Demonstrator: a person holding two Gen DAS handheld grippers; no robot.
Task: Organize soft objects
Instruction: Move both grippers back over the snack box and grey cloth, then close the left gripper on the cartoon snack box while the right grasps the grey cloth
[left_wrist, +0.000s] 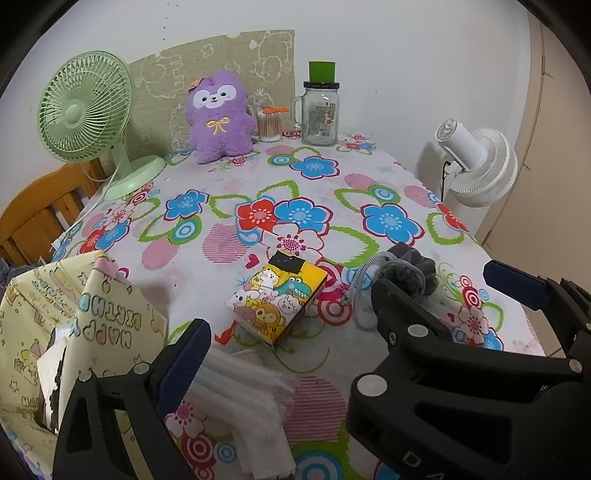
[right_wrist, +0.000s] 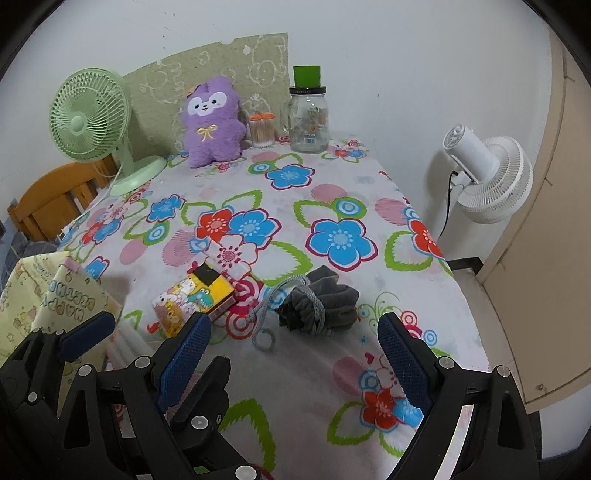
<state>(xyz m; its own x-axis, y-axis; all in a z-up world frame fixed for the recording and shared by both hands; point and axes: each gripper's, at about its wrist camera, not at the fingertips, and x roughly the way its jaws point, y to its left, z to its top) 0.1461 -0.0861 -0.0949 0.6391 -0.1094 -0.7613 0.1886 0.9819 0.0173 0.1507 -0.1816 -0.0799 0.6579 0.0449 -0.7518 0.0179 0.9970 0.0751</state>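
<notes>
A: Where is the grey drawstring pouch (right_wrist: 320, 300)?
B: Centre of the right wrist frame, on the floral tablecloth (right_wrist: 332, 184), just right of the cartoon box (right_wrist: 194, 300).
A: And the tools?
B: The right gripper (right_wrist: 291, 354) is spread wide, empty. The left gripper (left_wrist: 284, 325) likewise, over the box.

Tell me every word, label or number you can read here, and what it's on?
"HAPPY", seen upside down: on the yellow bag; the word beside it is too distorted to read.
"D A", cut off by the frame edge: on the right tool.
Jar label and black lid band: too small to read.
Cartoon box: pictures only, no readable text.
</notes>
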